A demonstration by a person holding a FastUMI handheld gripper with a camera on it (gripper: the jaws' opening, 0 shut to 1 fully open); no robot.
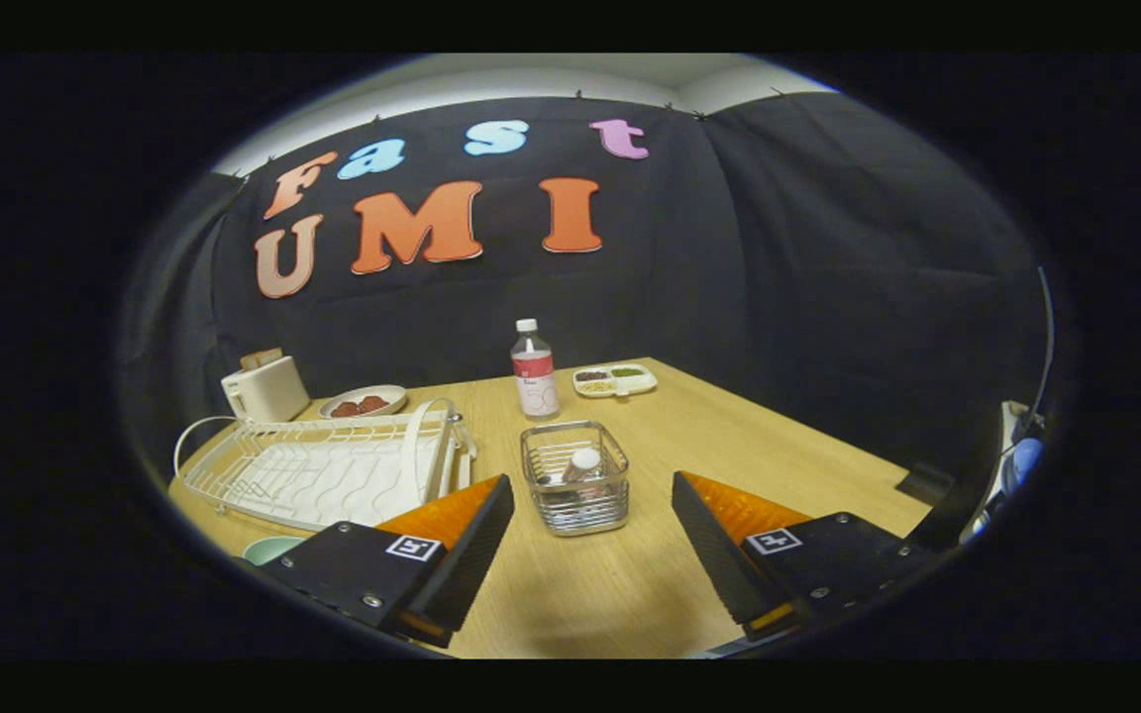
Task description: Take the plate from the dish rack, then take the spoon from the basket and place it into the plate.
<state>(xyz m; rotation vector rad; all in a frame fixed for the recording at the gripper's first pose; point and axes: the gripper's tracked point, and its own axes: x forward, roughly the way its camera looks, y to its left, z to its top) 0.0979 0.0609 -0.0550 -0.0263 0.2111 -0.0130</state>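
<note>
Gripper view. My gripper (592,540) hovers above the table's (729,436) near edge, fingers wide apart, nothing between them but bare wood.

Rack (328,465): white wire, toward the table's left edge, just beyond my left finger (462,540). The plate (429,448) stands on edge at the rack's right end, showing as a thin white rim. I judge it stiff, smooth and breakable, slippery under hard pads. Best hold: pinch the upper rim across its thickness and lift straight up out of the wires.

Basket (575,477): small wire one, mid-table, just ahead of the fingers and between their lines. Inside, a small white-capped item and something dark; I cannot make out the spoon in there. If it is there, I expect it light and thin, prone to pivot; take it by the handle.

Bottle (535,371) upright beyond the basket. Divided tray (614,380) near the far edge, with brown, yellow and green bits in separate compartments. Toaster (264,388) at the far left corner; beside it a dish (363,401) with reddish pieces. A pale green bowl (271,548) peeks out at the near left, by my left finger.
</note>
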